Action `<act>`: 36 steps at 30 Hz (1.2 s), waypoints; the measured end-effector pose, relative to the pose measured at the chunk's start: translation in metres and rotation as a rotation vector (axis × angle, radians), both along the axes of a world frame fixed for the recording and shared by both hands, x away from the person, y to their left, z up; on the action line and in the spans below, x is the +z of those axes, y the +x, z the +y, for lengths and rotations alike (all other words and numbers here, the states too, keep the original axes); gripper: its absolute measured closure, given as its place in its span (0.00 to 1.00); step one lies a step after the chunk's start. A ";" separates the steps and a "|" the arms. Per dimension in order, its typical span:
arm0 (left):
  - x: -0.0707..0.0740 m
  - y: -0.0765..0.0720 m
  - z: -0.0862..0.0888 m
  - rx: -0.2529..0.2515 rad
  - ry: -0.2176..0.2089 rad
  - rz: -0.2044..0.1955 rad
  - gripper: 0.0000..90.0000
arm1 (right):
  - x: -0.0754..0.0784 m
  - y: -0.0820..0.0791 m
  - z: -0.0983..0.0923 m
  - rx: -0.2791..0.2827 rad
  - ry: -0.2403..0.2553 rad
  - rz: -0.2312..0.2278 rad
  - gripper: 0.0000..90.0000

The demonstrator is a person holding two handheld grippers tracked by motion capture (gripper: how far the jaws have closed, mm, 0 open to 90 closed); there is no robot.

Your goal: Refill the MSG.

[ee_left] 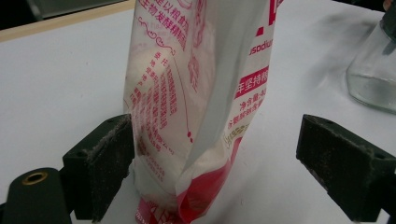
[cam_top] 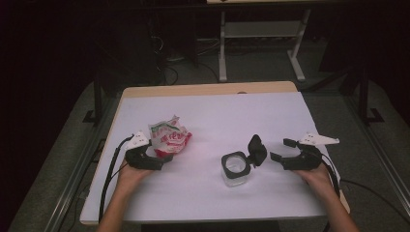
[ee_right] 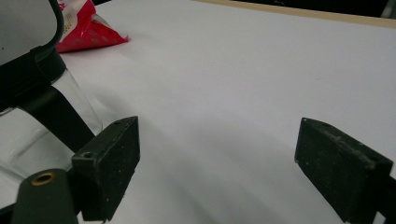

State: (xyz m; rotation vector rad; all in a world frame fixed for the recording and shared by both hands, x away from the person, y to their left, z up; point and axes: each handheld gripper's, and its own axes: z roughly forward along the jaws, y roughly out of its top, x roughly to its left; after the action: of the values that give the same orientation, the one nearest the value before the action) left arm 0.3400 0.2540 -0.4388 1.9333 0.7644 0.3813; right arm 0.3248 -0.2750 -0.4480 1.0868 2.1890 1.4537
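High view: left gripper (cam_top: 153, 155) gaping around a bag (cam_top: 169, 137) — likely about to clamp; right gripper (cam_top: 280, 150) gapes beside a jar (cam_top: 236, 169).

Open table (cam_top: 212, 111) behind pouch (cam_top: 169, 137) and jar (cam_top: 236, 169).

Dim room, dark walls. Counter (cam_top: 212, 108) with white top, pale wood edge at far side. Grey carpet floor (cam_top: 270, 72) beyond. White-legged table frame (cam_top: 261, 34) behind, cables (cam_top: 169, 58) on floor near it. Light falls mainly on counter
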 end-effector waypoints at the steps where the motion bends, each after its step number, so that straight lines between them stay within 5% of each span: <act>1: 0.000 0.000 -0.001 0.005 0.001 -0.005 0.12 | 0.000 0.000 0.000 0.001 -0.001 -0.001 0.15; 6: -0.003 0.005 -0.003 0.013 -0.022 -0.005 0.12 | 0.000 0.000 0.000 -0.001 -0.001 0.002 0.15; 23: -0.012 0.022 -0.005 0.013 0.036 0.032 0.16 | -0.001 -0.002 0.000 0.005 -0.005 0.000 0.15; 36: -0.010 0.021 -0.001 0.010 0.054 0.013 0.43 | -0.001 -0.004 -0.001 0.005 -0.014 0.005 0.15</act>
State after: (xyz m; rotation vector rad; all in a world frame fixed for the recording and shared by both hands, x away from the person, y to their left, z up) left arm 0.3613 0.2527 -0.4489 1.9849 0.7796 0.3992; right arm 0.3208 -0.2759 -0.4493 1.0826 2.2033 1.4367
